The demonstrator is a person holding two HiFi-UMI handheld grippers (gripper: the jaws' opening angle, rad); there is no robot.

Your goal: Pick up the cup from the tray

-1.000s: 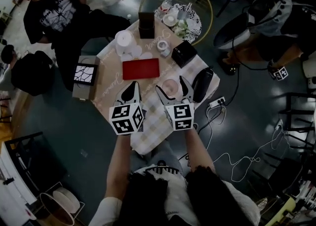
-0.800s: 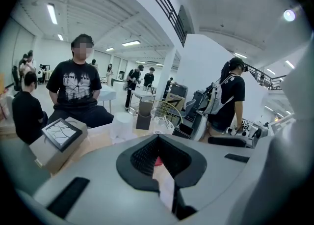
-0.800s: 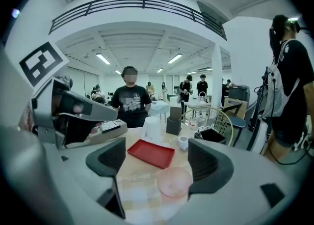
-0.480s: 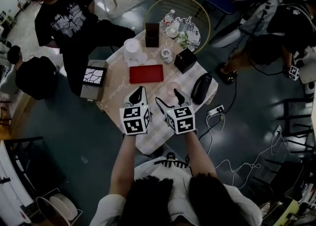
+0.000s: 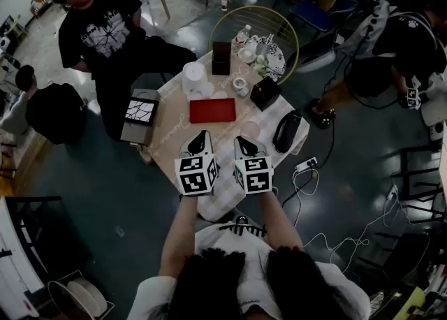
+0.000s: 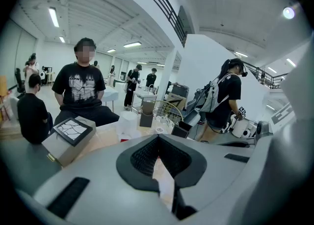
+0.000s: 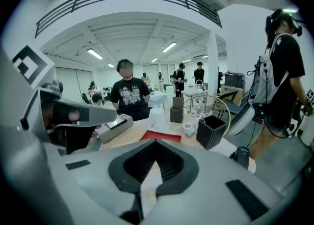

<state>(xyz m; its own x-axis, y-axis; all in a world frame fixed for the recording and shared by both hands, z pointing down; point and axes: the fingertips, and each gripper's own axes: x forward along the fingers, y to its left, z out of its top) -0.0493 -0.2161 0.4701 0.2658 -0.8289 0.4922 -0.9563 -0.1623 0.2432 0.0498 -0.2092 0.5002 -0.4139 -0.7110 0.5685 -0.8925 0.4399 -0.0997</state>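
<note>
A pale, translucent cup (image 5: 250, 129) stands on the wooden table (image 5: 167, 130), right of the red tray (image 5: 213, 110), which is bare. My right gripper (image 5: 239, 141) sits just short of the cup, a little to its left. Its jaws have just been closing and now meet with nothing between them, as the right gripper view (image 7: 156, 143) also shows. My left gripper (image 5: 202, 134) hovers beside it, below the tray's near edge, jaws together and holding nothing (image 6: 158, 138). The right gripper's own body hides the cup in its view, where the tray (image 7: 162, 136) shows ahead.
Behind the tray stand a white roll (image 5: 193, 74), a tall dark box (image 5: 221, 58), a tape roll (image 5: 240, 86) and an open black box (image 5: 265, 92). A black oblong device (image 5: 286, 131) lies at the right edge. A tablet on a box (image 5: 140, 117) and a seated person (image 5: 105, 32) are left.
The right gripper stood open around the cup and is now shut and drawn back off it. Both grippers have pulled back toward me, and the cup stays on the table.
</note>
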